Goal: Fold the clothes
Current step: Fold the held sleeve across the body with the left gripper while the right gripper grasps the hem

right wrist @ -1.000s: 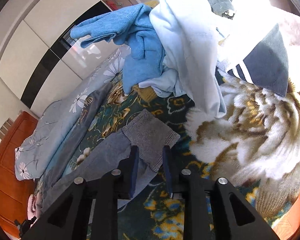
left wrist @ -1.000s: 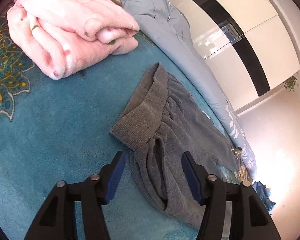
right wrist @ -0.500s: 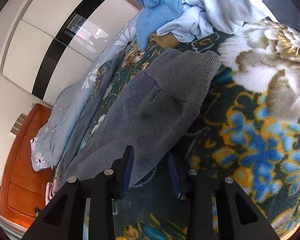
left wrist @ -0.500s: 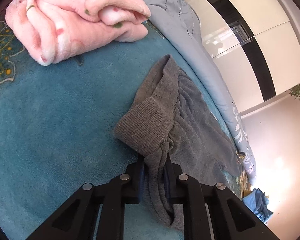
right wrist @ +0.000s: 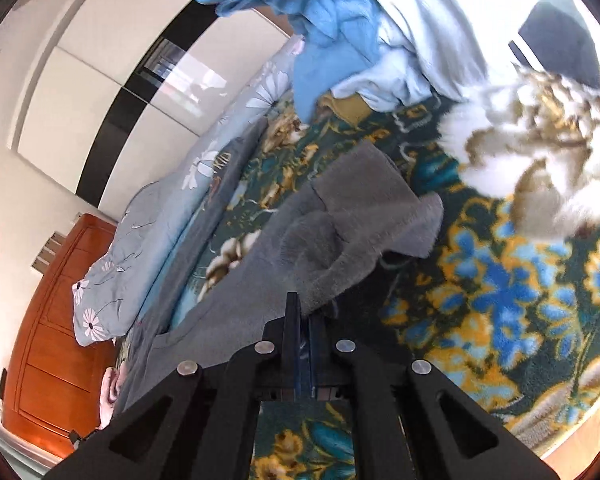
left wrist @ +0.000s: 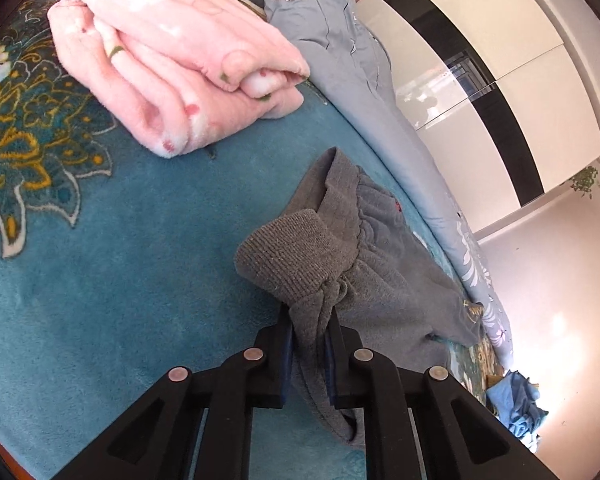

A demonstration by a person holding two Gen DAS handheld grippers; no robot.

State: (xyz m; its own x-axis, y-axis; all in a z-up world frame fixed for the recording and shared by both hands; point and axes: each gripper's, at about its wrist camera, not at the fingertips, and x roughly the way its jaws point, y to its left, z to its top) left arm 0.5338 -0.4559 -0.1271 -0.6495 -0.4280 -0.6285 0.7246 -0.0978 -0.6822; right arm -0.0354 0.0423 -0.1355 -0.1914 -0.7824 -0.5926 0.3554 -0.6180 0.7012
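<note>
Grey sweatpants [left wrist: 380, 264] lie stretched along a teal patterned blanket [left wrist: 120, 280] on a bed. My left gripper [left wrist: 309, 320] is shut on the bunched cloth just below the ribbed waistband [left wrist: 296, 256] and lifts it a little. In the right wrist view the other end of the grey sweatpants [right wrist: 300, 248] with its ribbed cuff [right wrist: 364, 184] is raised off the blanket. My right gripper [right wrist: 305, 316] is shut on the cloth edge below the cuff.
A folded pink fleece [left wrist: 172, 64] lies at the far left. A grey-blue floral duvet [left wrist: 360, 80] runs along the bed's far side. A heap of blue and pale clothes [right wrist: 360, 32] lies beyond the cuff. A wooden headboard [right wrist: 52, 340] and white wardrobe doors [left wrist: 520, 80] stand around.
My left gripper closed on the waistband end and lifted it. My right gripper closed fully on the cuff end, which now hangs raised and folded over.
</note>
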